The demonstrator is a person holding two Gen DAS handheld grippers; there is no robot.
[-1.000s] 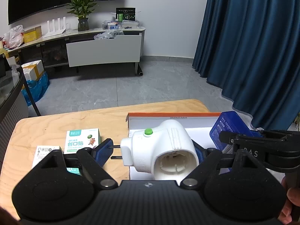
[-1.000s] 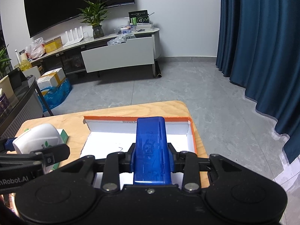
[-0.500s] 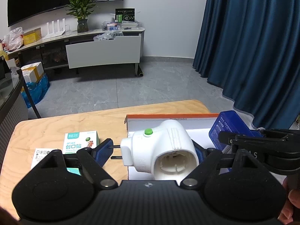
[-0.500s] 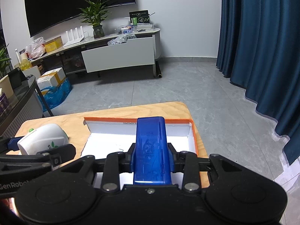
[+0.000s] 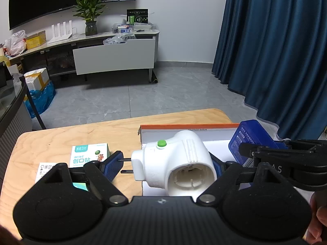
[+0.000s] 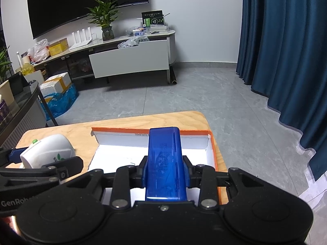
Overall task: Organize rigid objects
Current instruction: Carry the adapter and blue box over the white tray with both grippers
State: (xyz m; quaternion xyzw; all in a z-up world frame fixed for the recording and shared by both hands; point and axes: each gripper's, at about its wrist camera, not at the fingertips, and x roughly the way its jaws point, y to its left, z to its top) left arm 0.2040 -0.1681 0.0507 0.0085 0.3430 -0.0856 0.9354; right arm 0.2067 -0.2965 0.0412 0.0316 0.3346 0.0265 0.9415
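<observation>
My left gripper (image 5: 166, 164) is shut on a white plug adapter (image 5: 179, 163) with a green button, its two prongs pointing left, held above the left edge of the orange-rimmed white box (image 5: 190, 127). My right gripper (image 6: 164, 170) is shut on a blue plastic case (image 6: 164, 163), held above the same box (image 6: 212, 143). The blue case (image 5: 251, 140) shows at the right of the left wrist view. The adapter (image 6: 49, 151) shows at the left of the right wrist view.
On the wooden table (image 5: 61, 138), left of the box, lie a teal and white bandage box (image 5: 87, 155) and a white leaflet (image 5: 46, 169). Beyond the table's far edge are grey floor, a TV cabinet (image 6: 130, 61) and blue curtains (image 6: 286, 61).
Both grippers have drifted slightly, each still holding its object over the box. The bandage box appears a little further left in the left wrist view.
</observation>
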